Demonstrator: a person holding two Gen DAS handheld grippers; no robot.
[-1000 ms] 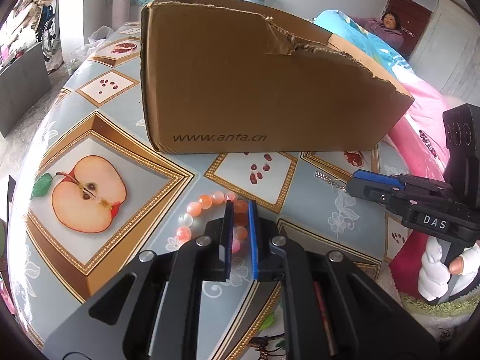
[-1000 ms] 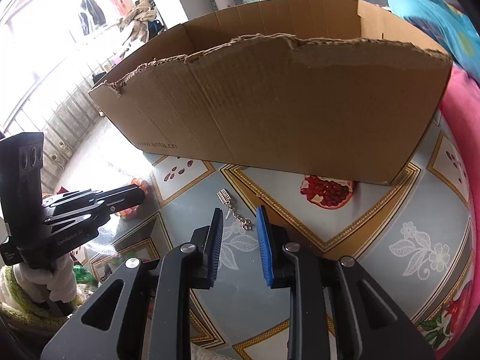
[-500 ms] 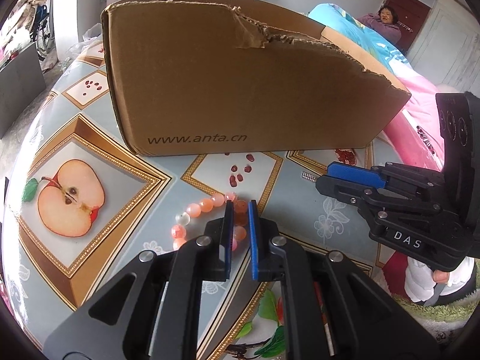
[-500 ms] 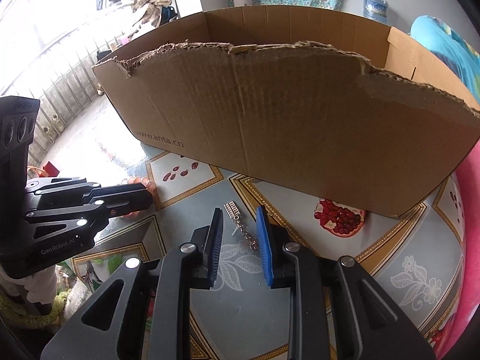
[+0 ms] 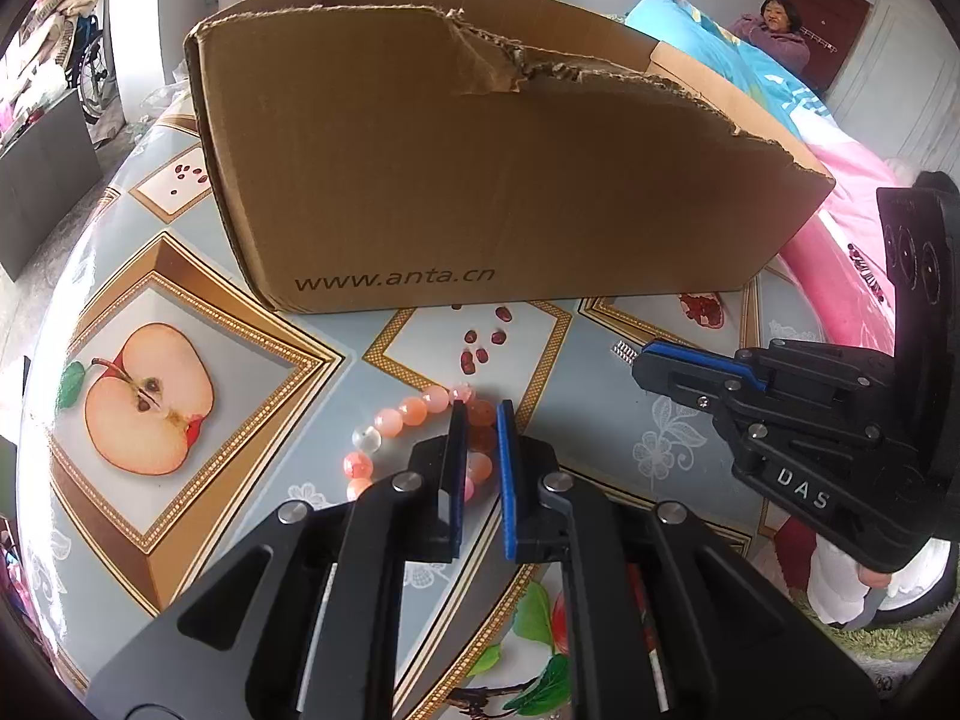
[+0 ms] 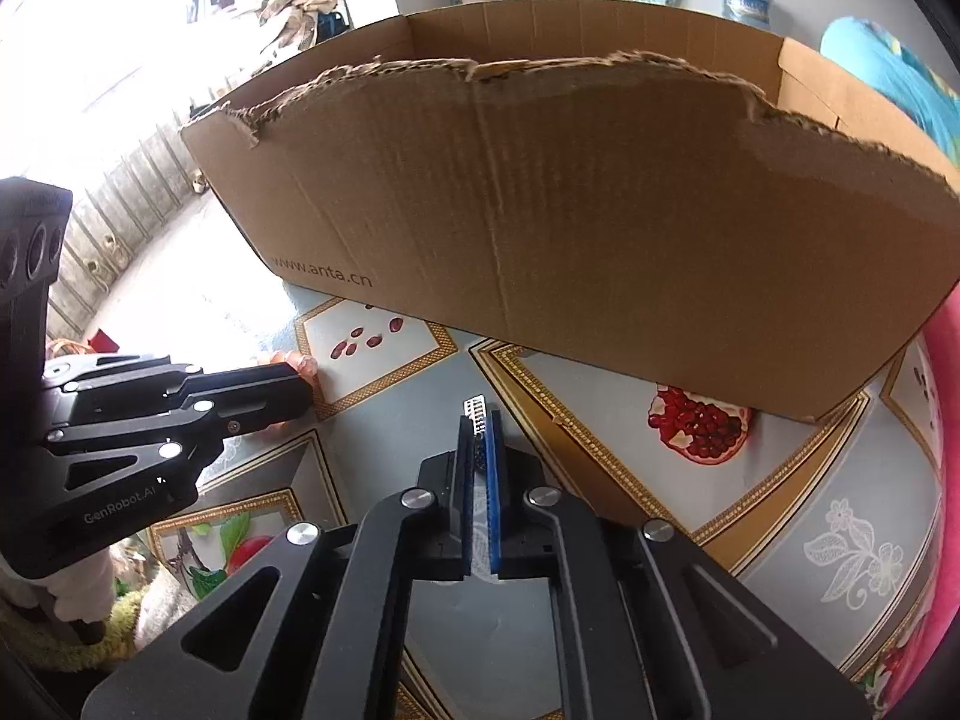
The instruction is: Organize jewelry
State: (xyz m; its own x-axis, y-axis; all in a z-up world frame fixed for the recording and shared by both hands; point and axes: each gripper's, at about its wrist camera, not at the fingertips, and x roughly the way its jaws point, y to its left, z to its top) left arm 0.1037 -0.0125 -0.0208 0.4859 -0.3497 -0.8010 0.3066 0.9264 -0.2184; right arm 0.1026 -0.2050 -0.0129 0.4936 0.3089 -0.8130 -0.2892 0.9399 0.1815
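A pink bead bracelet (image 5: 401, 414) lies on the fruit-print tablecloth in front of the torn cardboard box (image 5: 480, 180). My left gripper (image 5: 478, 414) is shut on the bracelet's right side, beads showing between its fingers. It also shows in the right wrist view (image 6: 300, 387), with beads (image 6: 294, 360) at its tip. My right gripper (image 6: 478, 420) is shut on a small silver chain; its toothed end (image 6: 475, 407) sticks out past the fingertips. In the left wrist view the right gripper (image 5: 645, 360) sits low over the table, the silver end (image 5: 623, 351) at its tip.
The box (image 6: 600, 210) stands close behind both grippers, open at the top with a ragged front wall. A pink and blue bed (image 5: 840, 180) lies at the right with a person (image 5: 777, 18) sitting behind it. The table edge (image 5: 36, 420) curves at the left.
My right gripper has closed on the silver chain, which lay between its open fingers before. My left gripper stays shut on the bracelet. The box looks nearer in both views.
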